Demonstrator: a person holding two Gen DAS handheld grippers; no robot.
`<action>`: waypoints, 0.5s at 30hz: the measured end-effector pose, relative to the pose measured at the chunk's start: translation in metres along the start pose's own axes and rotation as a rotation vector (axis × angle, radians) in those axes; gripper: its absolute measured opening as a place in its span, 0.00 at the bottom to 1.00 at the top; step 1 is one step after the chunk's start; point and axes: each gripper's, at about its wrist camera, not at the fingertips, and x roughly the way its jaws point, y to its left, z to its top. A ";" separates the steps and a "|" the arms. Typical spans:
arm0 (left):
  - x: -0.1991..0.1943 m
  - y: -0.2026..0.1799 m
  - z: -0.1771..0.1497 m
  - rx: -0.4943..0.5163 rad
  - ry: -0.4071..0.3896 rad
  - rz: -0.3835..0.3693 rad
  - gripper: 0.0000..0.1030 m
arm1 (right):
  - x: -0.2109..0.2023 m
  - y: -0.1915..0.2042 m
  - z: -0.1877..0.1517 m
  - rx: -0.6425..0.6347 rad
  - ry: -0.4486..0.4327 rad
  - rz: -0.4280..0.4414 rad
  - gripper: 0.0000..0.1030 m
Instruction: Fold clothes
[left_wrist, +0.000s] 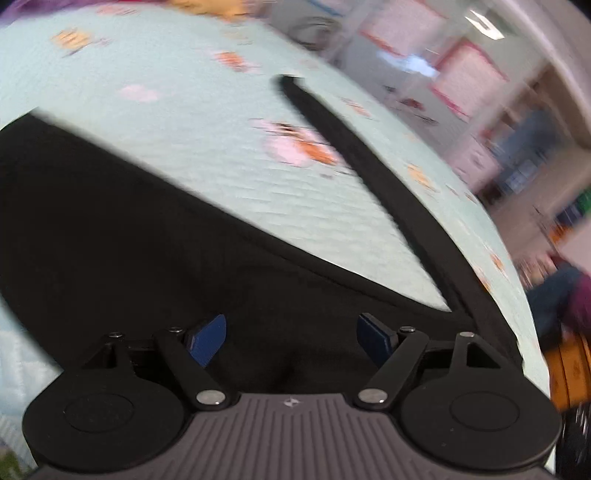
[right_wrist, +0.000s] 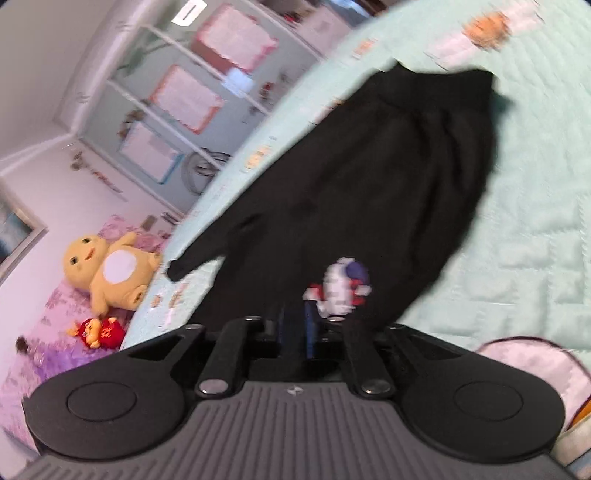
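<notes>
A black garment (left_wrist: 129, 229) lies spread on a mint-green quilted bedspread (left_wrist: 221, 166). One long narrow part of it (left_wrist: 351, 155) runs away toward the far edge. My left gripper (left_wrist: 291, 338) hovers low over the black cloth; its blue pads (left_wrist: 207, 339) stand wide apart and open, pressing on nothing. In the right wrist view the same garment (right_wrist: 388, 177) stretches away from me, with a white, red and blue print (right_wrist: 341, 290) near my fingers. My right gripper (right_wrist: 297, 328) is shut on the garment's near edge, pads almost together.
A yellow plush toy (right_wrist: 110, 273) and a small red toy (right_wrist: 98, 330) lie on pink-purple bedding (right_wrist: 48, 325) left of the bedspread (right_wrist: 517, 221). Shelves with pink boxes (right_wrist: 236, 37) stand behind. An orange object (left_wrist: 569, 369) sits by the bed's right edge.
</notes>
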 end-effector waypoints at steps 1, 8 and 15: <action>0.001 -0.008 -0.005 0.049 0.017 -0.014 0.78 | 0.002 0.004 -0.001 -0.025 0.005 0.014 0.20; 0.016 -0.028 -0.032 0.239 0.064 0.003 0.81 | 0.020 -0.001 -0.005 -0.038 0.109 0.025 0.20; 0.003 -0.037 -0.015 0.164 0.053 -0.050 0.79 | 0.013 -0.003 -0.005 -0.030 0.091 0.045 0.21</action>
